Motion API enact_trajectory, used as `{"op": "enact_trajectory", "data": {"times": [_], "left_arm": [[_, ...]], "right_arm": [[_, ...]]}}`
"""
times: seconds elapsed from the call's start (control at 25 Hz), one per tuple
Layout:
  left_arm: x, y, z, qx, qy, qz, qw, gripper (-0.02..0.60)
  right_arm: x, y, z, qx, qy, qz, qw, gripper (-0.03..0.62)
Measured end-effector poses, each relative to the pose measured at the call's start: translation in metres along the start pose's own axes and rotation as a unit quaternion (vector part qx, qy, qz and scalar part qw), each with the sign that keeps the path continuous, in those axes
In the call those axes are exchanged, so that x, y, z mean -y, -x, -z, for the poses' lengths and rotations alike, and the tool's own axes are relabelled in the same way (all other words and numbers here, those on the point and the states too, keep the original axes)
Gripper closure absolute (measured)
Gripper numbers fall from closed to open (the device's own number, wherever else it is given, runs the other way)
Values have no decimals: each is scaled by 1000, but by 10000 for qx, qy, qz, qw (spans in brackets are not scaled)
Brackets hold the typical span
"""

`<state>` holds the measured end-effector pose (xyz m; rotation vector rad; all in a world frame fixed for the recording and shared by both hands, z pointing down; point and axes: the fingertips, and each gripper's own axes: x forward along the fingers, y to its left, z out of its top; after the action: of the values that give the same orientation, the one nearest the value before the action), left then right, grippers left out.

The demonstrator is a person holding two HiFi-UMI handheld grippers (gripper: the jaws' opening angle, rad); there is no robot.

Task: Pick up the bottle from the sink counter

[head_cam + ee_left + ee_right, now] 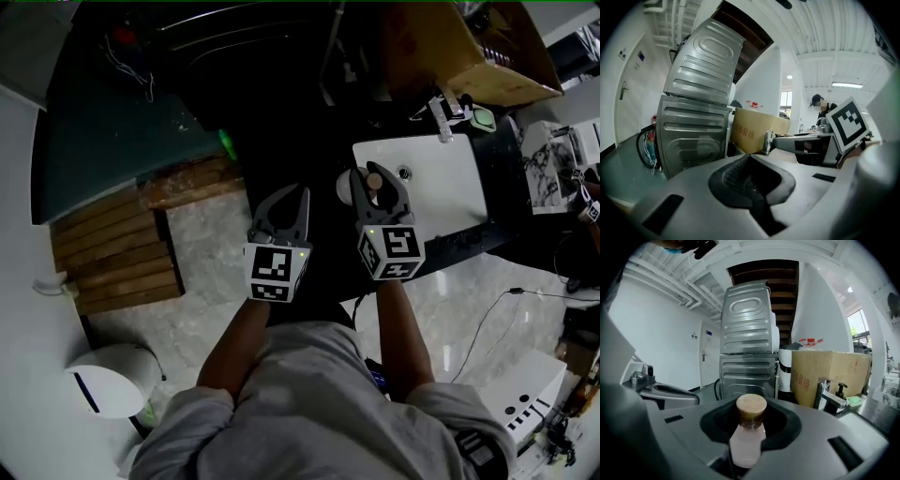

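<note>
The right hand-held gripper (pixel 379 184) is closed on a small bottle (pixel 747 439). The bottle is pale pink and has a round brown cap (pixel 751 408). It stands up between the two jaws, which press on its sides below the cap. In the head view the bottle shows over the left end of the white sink (pixel 441 183). It is in the hand-held gripper, not standing on the worktop (pixel 511 173).

The left hand-held gripper (pixel 292 197) is just to the left of the right one. Its jaws are shut together and nothing is between them. It touches nothing.

Each hand-held gripper has a cube with black and white squares at its back. The person's two arms in grey sleeves (pixel 206 427) reach out to them.

A silver tap (pixel 830 399) stands at the far side of the sink. A small green thing (pixel 856 401) lies just beside the tap. A big brown cardboard box (pixel 832 373) stands behind the tap.

Two grey metal machines (pixel 749 357) stand behind the hand-held grippers, one on top of the other. A white door (pixel 706 359) is in the wall to their left.

On the floor to the left are wooden boards (pixel 117 248). A round white thing (pixel 117 375) sits near the person's left side.
</note>
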<state>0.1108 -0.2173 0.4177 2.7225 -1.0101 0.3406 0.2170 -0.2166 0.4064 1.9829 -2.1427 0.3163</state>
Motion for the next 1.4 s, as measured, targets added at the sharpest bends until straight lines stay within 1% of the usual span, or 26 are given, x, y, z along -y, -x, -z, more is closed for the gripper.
{"op": "enact_trajectory", "data": {"times": [0.12, 0.28, 0.56, 0.72, 0.84, 1.08, 1.28, 1.4], "left_arm": [[6, 9, -2, 44, -28, 181, 9998, 569], [10, 21, -4, 82, -81, 402, 9991, 569], [25, 48, -4, 176, -86, 726, 9972, 569], [33, 61, -4, 214, -115, 845, 9961, 569], [38, 61, -3, 208, -155, 889, 9957, 569], [41, 64, -16, 335, -218, 798, 9960, 569], [60, 66, -37, 504, -266, 772, 9954, 569], [71, 67, -50, 631, -318, 750, 9947, 569]], "right_arm": [[-6, 18, 0, 34, -32, 190, 9998, 474], [-11, 44, 0, 128, -204, 433, 9988, 474], [-22, 90, 2, 217, -248, 917, 9952, 474], [-28, 110, 0, 270, -216, 1098, 9933, 474], [-28, 121, -4, 310, -208, 1191, 9922, 474], [-24, 140, -14, 449, -138, 1198, 9917, 474], [-19, 146, -25, 541, -102, 1028, 9932, 474], [-10, 153, -36, 681, -74, 989, 9927, 474]]}}
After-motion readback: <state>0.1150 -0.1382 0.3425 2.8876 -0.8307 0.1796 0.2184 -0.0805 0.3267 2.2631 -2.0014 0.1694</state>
